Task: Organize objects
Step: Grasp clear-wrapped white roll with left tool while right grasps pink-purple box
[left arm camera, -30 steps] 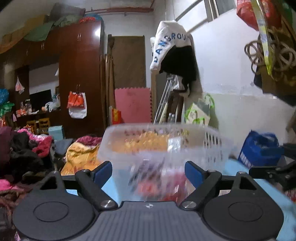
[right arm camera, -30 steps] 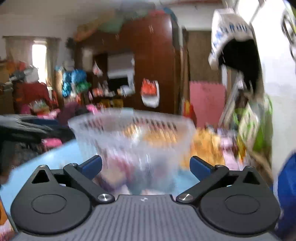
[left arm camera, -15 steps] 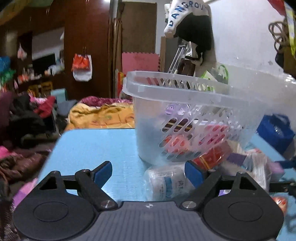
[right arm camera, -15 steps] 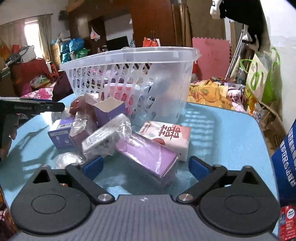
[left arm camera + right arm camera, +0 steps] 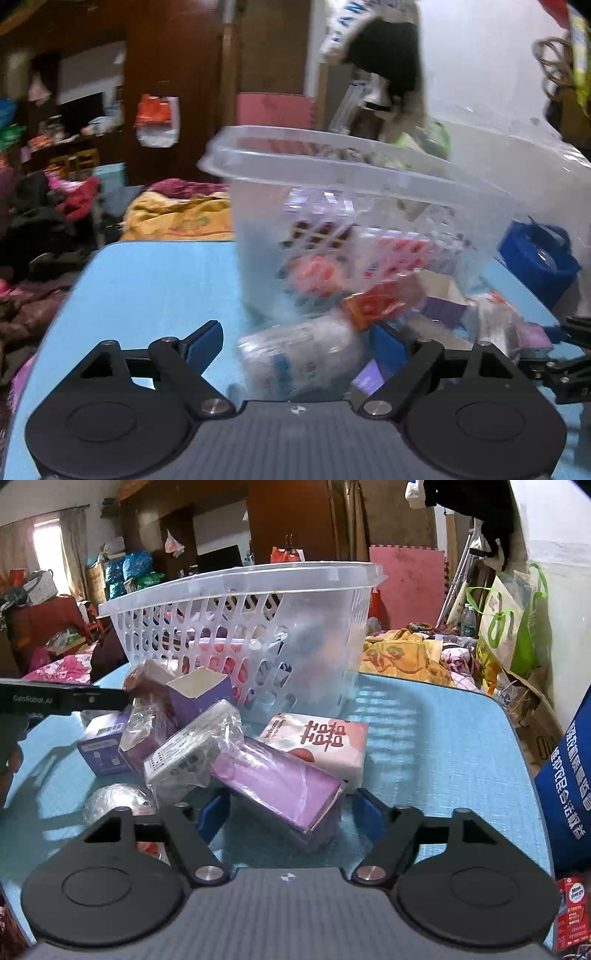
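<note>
A clear plastic basket (image 5: 240,590) with packets inside stands on the blue table (image 5: 443,738). A pile of wrapped boxes lies in front of it. My right gripper (image 5: 291,812) is low over the table and its jaws are closing. A purple film-wrapped box (image 5: 280,786) lies between them, with a thin gap still showing at each pad. The left wrist view is blurred. My left gripper (image 5: 295,343) stands open around a white wrapped pack (image 5: 299,354) that rests on the table (image 5: 147,288) below the basket (image 5: 351,206), beside a red packet (image 5: 373,302).
A pink-and-white tissue pack (image 5: 321,746), a clear-wrapped grey box (image 5: 188,749) and small purple boxes (image 5: 199,694) crowd the pile. A blue bag (image 5: 569,782) and a red box (image 5: 570,915) sit at the right edge. Clothes and furniture surround the table.
Both grippers came down from basket height to the pile on the table. The right jaws have narrowed around the purple box. The left jaws kept their width.
</note>
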`<action>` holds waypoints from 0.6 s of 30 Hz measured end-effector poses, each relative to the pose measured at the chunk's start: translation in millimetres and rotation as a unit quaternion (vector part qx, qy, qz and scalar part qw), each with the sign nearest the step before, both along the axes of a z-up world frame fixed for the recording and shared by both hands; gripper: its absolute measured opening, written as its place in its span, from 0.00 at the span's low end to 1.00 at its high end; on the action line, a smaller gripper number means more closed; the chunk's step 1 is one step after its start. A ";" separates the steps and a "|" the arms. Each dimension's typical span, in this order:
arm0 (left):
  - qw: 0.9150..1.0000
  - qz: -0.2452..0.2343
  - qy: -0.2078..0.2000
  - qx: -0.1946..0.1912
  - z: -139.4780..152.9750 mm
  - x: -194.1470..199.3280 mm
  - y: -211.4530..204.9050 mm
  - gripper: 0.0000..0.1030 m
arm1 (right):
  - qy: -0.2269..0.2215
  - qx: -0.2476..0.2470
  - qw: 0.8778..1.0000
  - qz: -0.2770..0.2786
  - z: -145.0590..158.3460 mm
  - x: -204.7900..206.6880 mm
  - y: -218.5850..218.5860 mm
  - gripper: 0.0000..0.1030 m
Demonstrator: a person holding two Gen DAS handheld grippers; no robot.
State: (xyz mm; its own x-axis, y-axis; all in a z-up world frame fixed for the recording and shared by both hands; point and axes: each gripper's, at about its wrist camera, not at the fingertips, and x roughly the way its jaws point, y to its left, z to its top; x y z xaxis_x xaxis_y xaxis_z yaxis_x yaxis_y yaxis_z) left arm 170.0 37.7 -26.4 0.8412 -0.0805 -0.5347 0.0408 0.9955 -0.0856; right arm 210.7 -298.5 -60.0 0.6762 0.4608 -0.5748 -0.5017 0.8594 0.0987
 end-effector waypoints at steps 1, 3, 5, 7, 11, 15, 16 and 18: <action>1.000 0.007 -0.002 -0.003 0.4 1.2 2.5 0.87 | -0.001 -0.003 1.000 0.001 0.3 -0.4 1.5 0.72; 1.000 0.007 0.001 -0.015 -3.2 3.2 6.5 0.87 | -0.002 -0.011 1.000 0.003 0.5 -0.5 4.7 0.72; 1.000 -0.003 0.011 -0.023 -6.7 9.6 4.0 0.87 | -0.003 -0.013 1.000 0.005 0.6 -0.8 5.5 0.72; 1.000 -0.001 0.022 0.003 -12.0 15.8 -5.1 0.87 | -0.002 -0.010 1.000 0.004 0.3 -0.2 4.4 0.72; 1.000 0.008 0.023 -0.002 -13.8 17.4 -3.6 0.87 | 0.000 0.008 1.000 -0.005 0.9 0.4 0.9 0.72; 1.000 0.008 0.027 -0.014 -15.2 17.8 -0.1 0.87 | -0.014 0.003 1.000 -0.006 2.2 -2.9 4.9 0.66; 1.000 0.008 0.024 -0.014 -15.1 16.6 -0.3 0.84 | -0.021 0.000 1.000 -0.006 2.7 -5.1 5.8 0.64; 1.000 -0.002 0.021 -0.016 -15.7 14.6 0.4 0.72 | -0.027 -0.009 1.000 -0.003 2.6 -7.2 8.4 0.60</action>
State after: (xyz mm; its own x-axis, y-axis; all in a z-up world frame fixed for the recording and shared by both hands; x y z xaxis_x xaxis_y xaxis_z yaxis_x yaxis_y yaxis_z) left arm 184.6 38.1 -42.1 0.8177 -0.1013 -0.5666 0.0404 0.9921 -0.1191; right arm 203.5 -290.1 -57.5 0.7087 0.4470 -0.5458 -0.5011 0.8635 0.0566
